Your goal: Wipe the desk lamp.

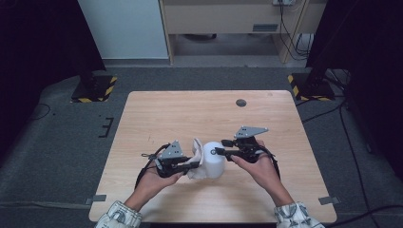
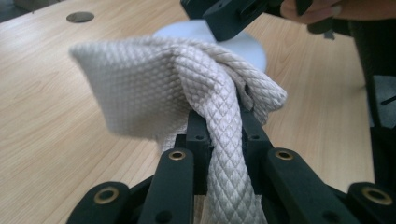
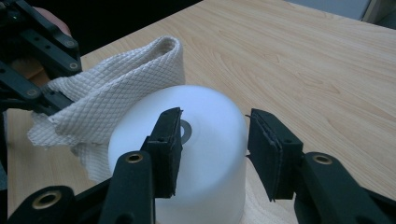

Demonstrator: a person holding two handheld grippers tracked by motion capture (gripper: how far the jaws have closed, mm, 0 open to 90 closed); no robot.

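Observation:
A white waffle-weave cloth [image 1: 195, 160] [image 2: 140, 93] [image 3: 116, 88] is bunched between the jaws of my left gripper [image 1: 192, 165] [image 2: 224, 121], which is shut on it. The cloth lies against the left side of a white upright cylinder [image 1: 215, 164] [image 2: 250, 46] [image 3: 205, 154] on the wooden table [image 1: 190, 109]. My right gripper [image 1: 218, 152] [image 3: 214, 140] reaches in from the right over the cylinder's flat top. Its jaws stand partly apart with the top showing between them, and nothing is pinched. The left gripper's tips are hidden under the cloth.
A dark round hole [image 1: 241, 102] [image 2: 80, 17] sits in the far part of the table. Two black stands with yellow-striped bases [image 1: 92, 88] [image 1: 309, 85] flank the far corners on the grey floor. A pale cabinet [image 1: 228, 19] stands behind.

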